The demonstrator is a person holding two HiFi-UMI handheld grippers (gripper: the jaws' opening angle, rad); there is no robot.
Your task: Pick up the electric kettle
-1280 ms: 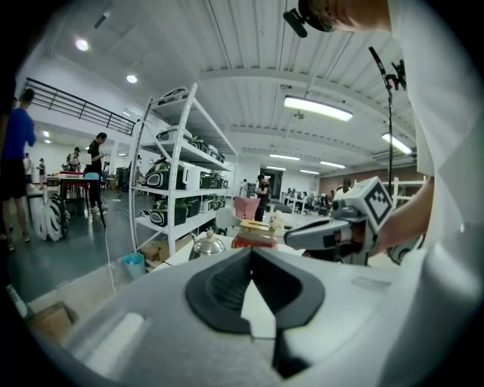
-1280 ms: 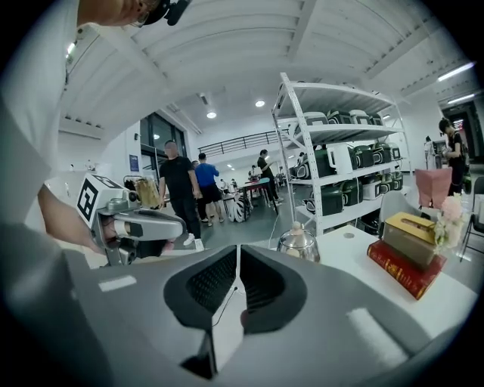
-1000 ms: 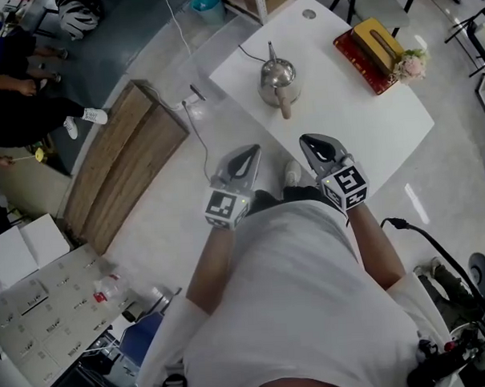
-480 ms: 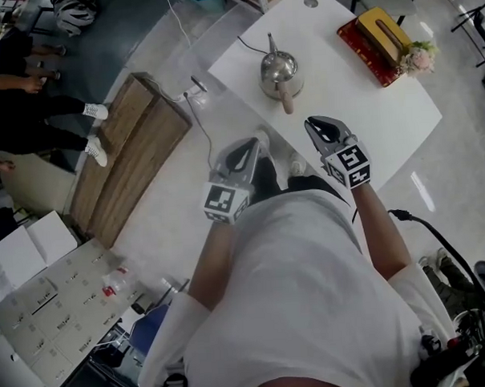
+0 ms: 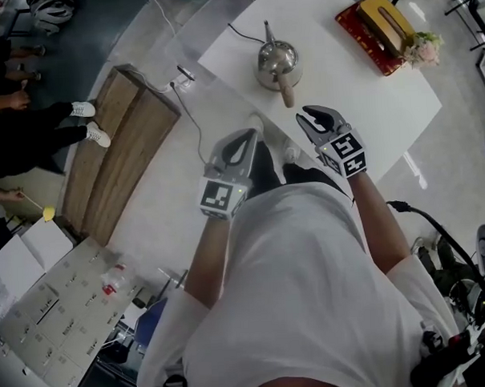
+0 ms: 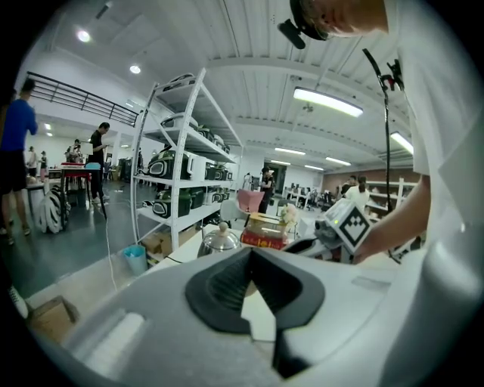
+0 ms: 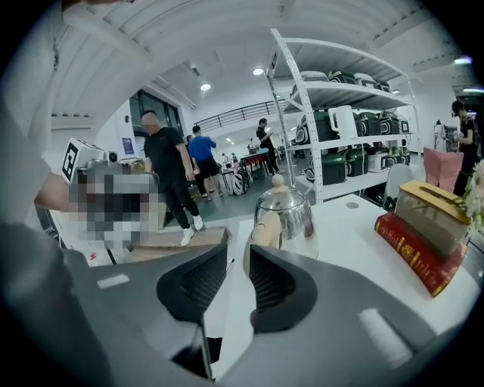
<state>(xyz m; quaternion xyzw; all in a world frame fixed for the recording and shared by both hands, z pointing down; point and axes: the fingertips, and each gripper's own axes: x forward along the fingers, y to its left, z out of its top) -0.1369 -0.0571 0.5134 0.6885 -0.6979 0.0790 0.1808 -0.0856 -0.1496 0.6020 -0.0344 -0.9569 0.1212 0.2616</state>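
- Currently holding the left gripper (image 5: 246, 139) above the floor, short of the white table (image 5: 367, 103), with its jaws meeting at the tips and gripping nothing.
- Holding the right gripper (image 5: 315, 116) over the near table edge, close to the electric kettle (image 5: 275, 60) but not touching it.
- Having just been opening the right jaws; now keeping the ribbed pads (image 7: 272, 283) apart with nothing between them.
- Framing the kettle's pale wooden handle (image 5: 285, 93) in the gap between the open jaws in the right gripper view, with the handle lying beyond the tips.
- Standing the electric kettle upright on the table, toward the left side in the head view, with the handle pointing at the person and the thin spout pointing away.
- Trailing a dark cord (image 5: 242, 34) from the kettle toward the table's left edge.
- Keeping a yellow tissue box (image 5: 379, 22) on a red book (image 5: 363, 47) at the table's far right, well apart from the kettle, with a small bouquet (image 5: 423, 48) just beside them.
- Aiming both grippers forward and slightly downward.
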